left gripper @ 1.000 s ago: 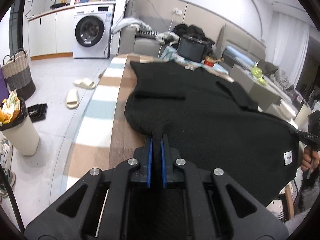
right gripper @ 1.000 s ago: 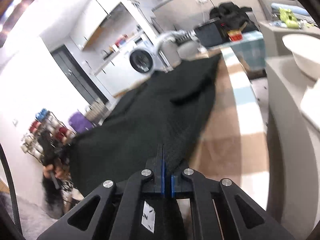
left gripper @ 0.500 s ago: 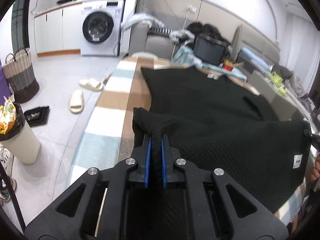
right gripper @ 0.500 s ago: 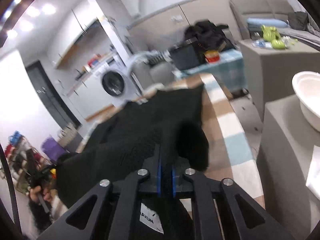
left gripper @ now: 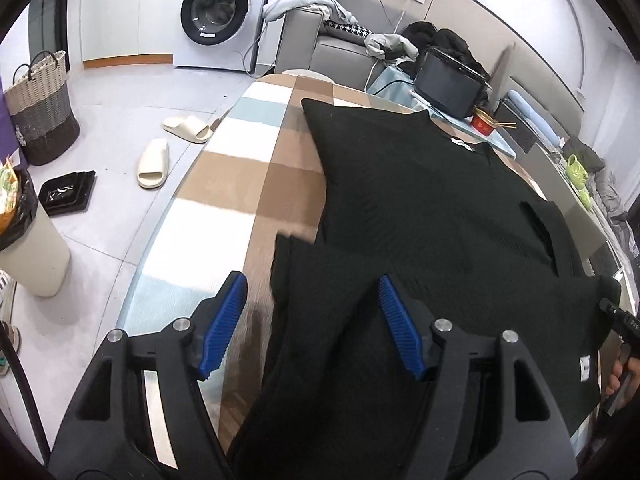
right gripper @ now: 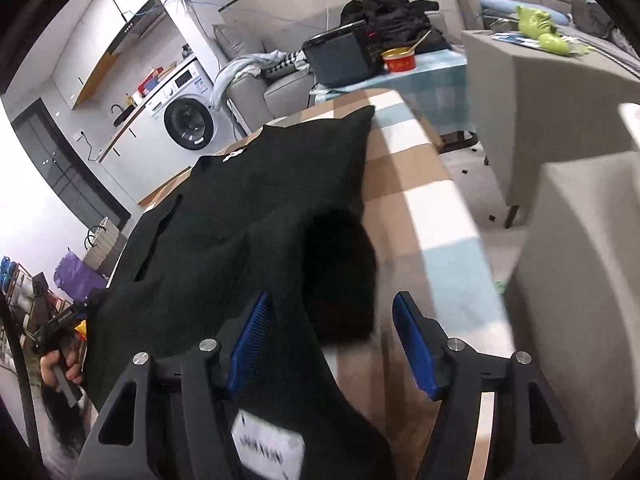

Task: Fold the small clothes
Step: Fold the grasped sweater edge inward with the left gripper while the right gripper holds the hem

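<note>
A black knit garment [left gripper: 420, 200] lies on a table with a checked brown, white and pale blue cloth [left gripper: 240, 184]; its near hem is folded up over the body. My left gripper [left gripper: 312, 308] is open, and the folded near edge lies loose between its blue pads [left gripper: 392, 320]. In the right wrist view the same garment [right gripper: 248, 200] lies across the table [right gripper: 420, 208]. My right gripper [right gripper: 332, 336] is open, with the hem and its white label [right gripper: 268, 452] draped over its left finger.
Left of the table: a bin [left gripper: 32, 240], a woven basket [left gripper: 40, 108], slippers [left gripper: 154, 162] on the floor and a washing machine [left gripper: 216, 12]. Beyond the far end stand a sofa, a black appliance [left gripper: 452, 76] and a red bowl [left gripper: 484, 122]. Grey furniture [right gripper: 560, 240] stands to the right.
Both grippers carried the near hem forward over the garment, then opened and let it go. The fold now lies on the garment's body.
</note>
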`<state>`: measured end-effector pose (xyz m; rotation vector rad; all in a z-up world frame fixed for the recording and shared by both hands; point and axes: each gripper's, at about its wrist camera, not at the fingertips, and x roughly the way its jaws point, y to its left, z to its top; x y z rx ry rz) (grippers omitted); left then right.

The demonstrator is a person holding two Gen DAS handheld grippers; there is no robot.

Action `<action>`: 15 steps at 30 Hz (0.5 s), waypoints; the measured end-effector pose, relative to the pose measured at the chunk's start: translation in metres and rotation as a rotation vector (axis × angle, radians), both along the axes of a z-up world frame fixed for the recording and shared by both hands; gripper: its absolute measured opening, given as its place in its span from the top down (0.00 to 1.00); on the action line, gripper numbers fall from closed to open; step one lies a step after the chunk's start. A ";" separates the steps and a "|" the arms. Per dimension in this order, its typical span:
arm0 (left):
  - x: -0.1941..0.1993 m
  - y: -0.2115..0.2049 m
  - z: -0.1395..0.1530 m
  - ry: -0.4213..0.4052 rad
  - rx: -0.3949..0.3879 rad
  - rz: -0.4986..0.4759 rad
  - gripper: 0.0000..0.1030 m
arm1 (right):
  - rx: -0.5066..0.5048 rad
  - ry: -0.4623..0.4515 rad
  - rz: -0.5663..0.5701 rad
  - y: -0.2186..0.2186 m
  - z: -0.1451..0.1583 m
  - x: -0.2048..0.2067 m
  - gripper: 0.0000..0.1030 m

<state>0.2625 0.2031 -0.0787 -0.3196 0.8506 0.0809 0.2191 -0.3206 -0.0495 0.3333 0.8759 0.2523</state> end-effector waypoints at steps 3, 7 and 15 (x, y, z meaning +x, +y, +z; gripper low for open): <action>0.017 -0.005 -0.004 0.013 0.004 -0.015 0.60 | -0.013 0.021 0.007 0.009 -0.005 0.023 0.37; 0.024 -0.031 -0.011 0.027 0.119 -0.124 0.87 | -0.100 0.046 0.059 0.023 -0.014 0.041 0.51; -0.003 -0.053 -0.009 0.029 0.210 -0.182 0.88 | -0.168 0.061 0.122 0.034 -0.017 0.040 0.70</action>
